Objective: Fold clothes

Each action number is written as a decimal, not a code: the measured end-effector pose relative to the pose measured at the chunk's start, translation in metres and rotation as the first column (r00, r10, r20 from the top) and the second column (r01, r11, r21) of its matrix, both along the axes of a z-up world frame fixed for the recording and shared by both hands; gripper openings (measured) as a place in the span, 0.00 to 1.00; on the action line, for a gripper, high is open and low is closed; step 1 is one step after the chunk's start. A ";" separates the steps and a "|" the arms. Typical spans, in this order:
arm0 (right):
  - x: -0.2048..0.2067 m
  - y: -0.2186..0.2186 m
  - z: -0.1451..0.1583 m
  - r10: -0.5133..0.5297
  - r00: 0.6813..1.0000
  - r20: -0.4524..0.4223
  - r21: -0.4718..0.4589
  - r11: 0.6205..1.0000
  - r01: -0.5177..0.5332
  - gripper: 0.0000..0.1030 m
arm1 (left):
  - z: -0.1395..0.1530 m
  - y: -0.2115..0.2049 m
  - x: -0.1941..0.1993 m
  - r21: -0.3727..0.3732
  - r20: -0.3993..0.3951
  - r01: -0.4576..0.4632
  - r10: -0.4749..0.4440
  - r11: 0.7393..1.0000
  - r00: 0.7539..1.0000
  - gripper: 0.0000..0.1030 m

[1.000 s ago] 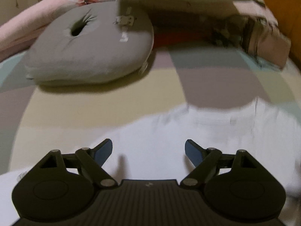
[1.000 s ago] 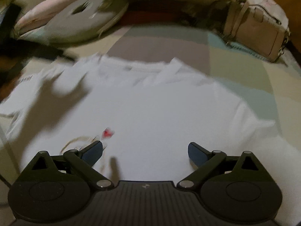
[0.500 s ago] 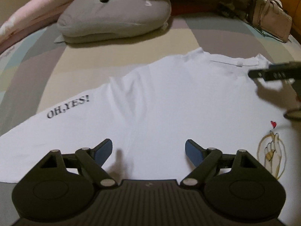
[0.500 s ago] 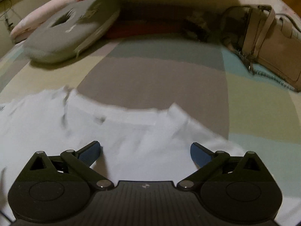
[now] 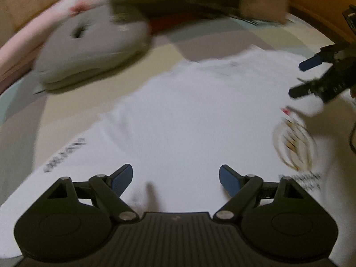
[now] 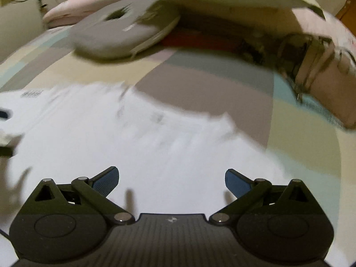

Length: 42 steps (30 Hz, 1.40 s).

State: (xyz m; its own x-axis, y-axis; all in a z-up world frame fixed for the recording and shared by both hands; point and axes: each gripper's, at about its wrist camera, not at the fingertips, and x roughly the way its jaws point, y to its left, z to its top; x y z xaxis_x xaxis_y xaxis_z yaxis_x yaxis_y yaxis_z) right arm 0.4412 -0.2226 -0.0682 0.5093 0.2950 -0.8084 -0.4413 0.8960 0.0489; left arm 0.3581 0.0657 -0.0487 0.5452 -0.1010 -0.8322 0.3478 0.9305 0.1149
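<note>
A white T-shirt (image 5: pixel 189 115) lies spread flat on the bed, with black lettering on its left sleeve (image 5: pixel 64 153) and a gold hand drawing with a small red heart (image 5: pixel 293 142) at the right. My left gripper (image 5: pixel 175 179) hovers open over the shirt's lower middle with nothing between its fingers. The right gripper (image 5: pixel 304 79) shows at the right edge of the left wrist view, open above the shirt. In the right wrist view the right gripper (image 6: pixel 171 181) stands open over the T-shirt (image 6: pixel 138 146) near the collar. Both views are blurred.
A grey cushion with a dimple (image 5: pixel 89 46) (image 6: pixel 124 33) and a pink floral pillow (image 6: pixel 104 2) lie at the bed's head. A beige handbag (image 6: pixel 320 75) sits at the far right. The bedsheet (image 6: pixel 200 82) has pastel blocks.
The left view has swung so the cushion sits further left and the right gripper appears higher at the right edge. The right gripper has shifted, and more of the shirt now lies beneath it.
</note>
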 end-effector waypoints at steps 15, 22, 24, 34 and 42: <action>-0.078 0.011 -0.036 -0.098 0.992 0.083 -0.029 0.994 0.101 1.00 | -0.043 -0.008 -0.010 -0.095 -0.079 0.026 -0.033 0.995 0.996 0.91; -0.085 0.004 -0.043 -0.072 0.980 0.183 0.016 0.997 0.070 1.00 | -0.045 0.000 -0.016 -0.119 -0.045 0.062 -0.068 0.991 0.997 0.92; -0.091 0.000 -0.043 -0.076 0.977 0.199 0.026 0.997 0.072 1.00 | -0.044 0.006 -0.025 -0.127 -0.025 0.081 -0.085 0.989 0.996 0.92; -0.168 -0.040 -0.038 -0.126 0.978 0.167 0.015 0.992 0.125 1.00 | -0.041 0.041 -0.104 -0.129 -0.019 0.224 -0.228 0.966 0.974 0.92; -0.222 -0.057 -0.024 -0.116 0.993 0.035 -0.108 0.987 0.119 1.00 | -0.024 0.040 -0.125 -0.092 -0.062 0.301 -0.307 0.949 0.950 0.92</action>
